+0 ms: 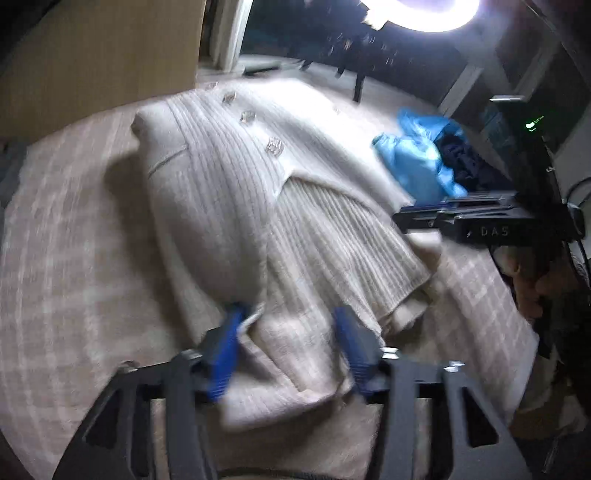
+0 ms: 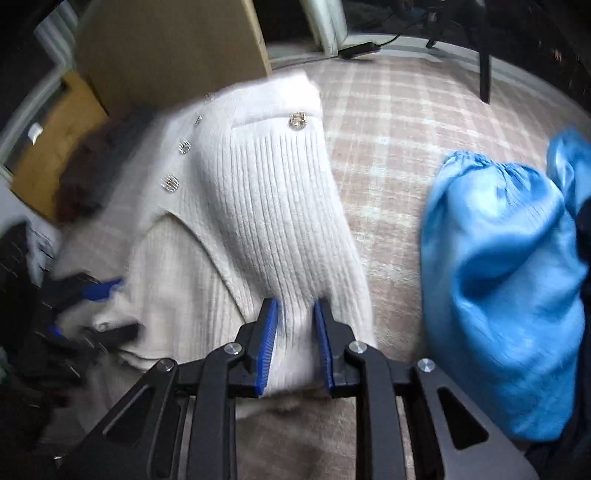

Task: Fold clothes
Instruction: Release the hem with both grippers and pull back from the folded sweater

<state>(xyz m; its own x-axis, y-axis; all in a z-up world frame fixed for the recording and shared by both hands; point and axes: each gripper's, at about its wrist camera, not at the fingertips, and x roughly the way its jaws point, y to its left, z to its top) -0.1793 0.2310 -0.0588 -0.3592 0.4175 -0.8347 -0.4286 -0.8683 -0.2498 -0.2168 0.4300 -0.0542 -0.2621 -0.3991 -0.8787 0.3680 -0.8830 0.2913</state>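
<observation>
A beige checked cover (image 2: 424, 122) spreads wide — behind it a tan board (image 2: 166, 48); right of the board, a bright round lamp (image 1: 421, 14).

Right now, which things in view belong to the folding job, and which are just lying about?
Part of the job:
- cream ribbed cardigan, spread on the checked blanket
- right gripper, shut on the cardigan
- left gripper, open over its edge

Lying about:
- blue garment
- dark garment beside it
- cardboard sheet
</observation>
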